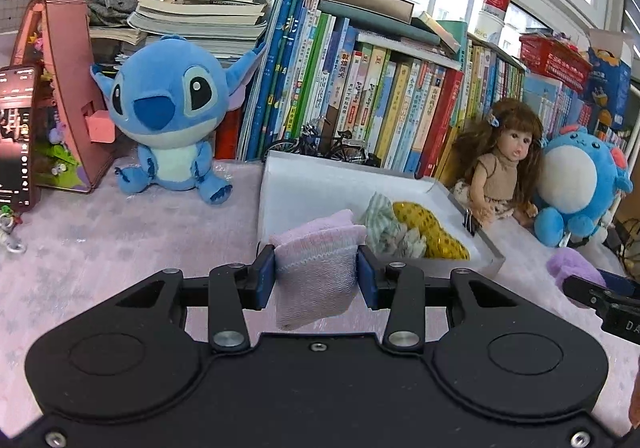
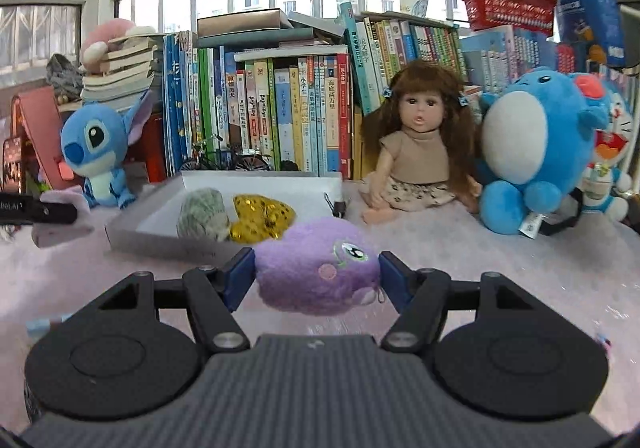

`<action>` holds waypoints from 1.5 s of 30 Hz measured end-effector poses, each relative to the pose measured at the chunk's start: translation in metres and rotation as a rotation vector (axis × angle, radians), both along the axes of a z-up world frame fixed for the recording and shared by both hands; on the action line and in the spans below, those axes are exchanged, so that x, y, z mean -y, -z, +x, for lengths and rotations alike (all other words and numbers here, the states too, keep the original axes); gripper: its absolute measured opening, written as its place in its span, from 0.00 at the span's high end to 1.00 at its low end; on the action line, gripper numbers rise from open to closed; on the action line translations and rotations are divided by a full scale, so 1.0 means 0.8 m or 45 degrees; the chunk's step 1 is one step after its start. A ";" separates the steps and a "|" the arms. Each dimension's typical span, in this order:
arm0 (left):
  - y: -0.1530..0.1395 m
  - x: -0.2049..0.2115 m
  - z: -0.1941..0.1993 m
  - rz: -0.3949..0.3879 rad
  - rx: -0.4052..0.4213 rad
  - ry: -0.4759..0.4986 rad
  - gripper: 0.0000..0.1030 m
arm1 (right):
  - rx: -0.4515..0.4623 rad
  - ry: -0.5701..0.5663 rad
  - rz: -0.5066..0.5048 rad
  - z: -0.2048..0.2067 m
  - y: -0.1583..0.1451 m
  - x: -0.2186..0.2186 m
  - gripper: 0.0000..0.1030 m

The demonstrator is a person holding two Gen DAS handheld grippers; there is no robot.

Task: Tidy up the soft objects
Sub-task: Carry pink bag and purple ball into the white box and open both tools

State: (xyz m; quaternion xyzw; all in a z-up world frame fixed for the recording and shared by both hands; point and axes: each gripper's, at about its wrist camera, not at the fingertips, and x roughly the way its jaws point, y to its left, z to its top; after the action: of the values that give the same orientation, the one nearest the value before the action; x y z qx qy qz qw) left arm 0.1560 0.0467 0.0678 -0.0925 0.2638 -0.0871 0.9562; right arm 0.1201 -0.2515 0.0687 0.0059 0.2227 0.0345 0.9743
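Observation:
My left gripper [image 1: 316,272] is shut on a folded pink sock [image 1: 316,268] and holds it above the pink cloth, just in front of the white tray [image 1: 280,183]. The tray holds a striped green cloth bundle [image 1: 386,224] and a gold sequin item [image 1: 432,232]. My right gripper [image 2: 318,272] is shut on a purple plush toy [image 2: 316,264], in front of the tray's [image 2: 256,179] near right corner. The bundle [image 2: 204,213] and gold item [image 2: 262,217] show there too. The right gripper also shows at the right edge of the left wrist view [image 1: 600,288].
A blue Stitch plush [image 1: 168,115] sits left of the tray. A doll [image 1: 500,167] and a round blue plush [image 1: 576,179] sit right of it. A row of books [image 1: 360,87] and a small model bicycle [image 1: 320,143] stand behind. A phone [image 1: 16,135] and pink case stand far left.

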 end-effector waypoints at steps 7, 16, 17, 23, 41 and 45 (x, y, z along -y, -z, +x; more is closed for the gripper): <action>-0.001 0.013 0.054 -0.029 -0.064 0.030 0.61 | -0.097 -0.046 0.131 0.065 -0.008 0.009 0.32; 0.011 0.033 0.132 -0.108 -0.170 0.065 0.61 | -0.238 -0.088 0.345 0.153 0.000 0.010 0.33; 0.014 0.035 0.140 -0.109 -0.181 0.058 0.61 | -0.256 -0.086 0.362 0.162 0.003 0.009 0.33; 0.029 0.048 0.180 -0.094 -0.206 0.002 0.61 | -0.312 -0.048 0.404 0.199 0.023 0.001 0.33; 0.068 0.065 0.211 -0.075 -0.265 -0.017 0.61 | -0.403 0.020 0.465 0.235 0.054 0.005 0.33; 0.072 0.067 0.212 -0.070 -0.271 -0.012 0.60 | -0.421 0.020 0.451 0.236 0.056 0.004 0.32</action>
State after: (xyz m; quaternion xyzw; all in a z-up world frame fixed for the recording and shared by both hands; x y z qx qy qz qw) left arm 0.3253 -0.0066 0.0106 -0.1285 0.3610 -0.0796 0.9202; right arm 0.3092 -0.2544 0.0238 0.1839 0.3695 0.0641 0.9086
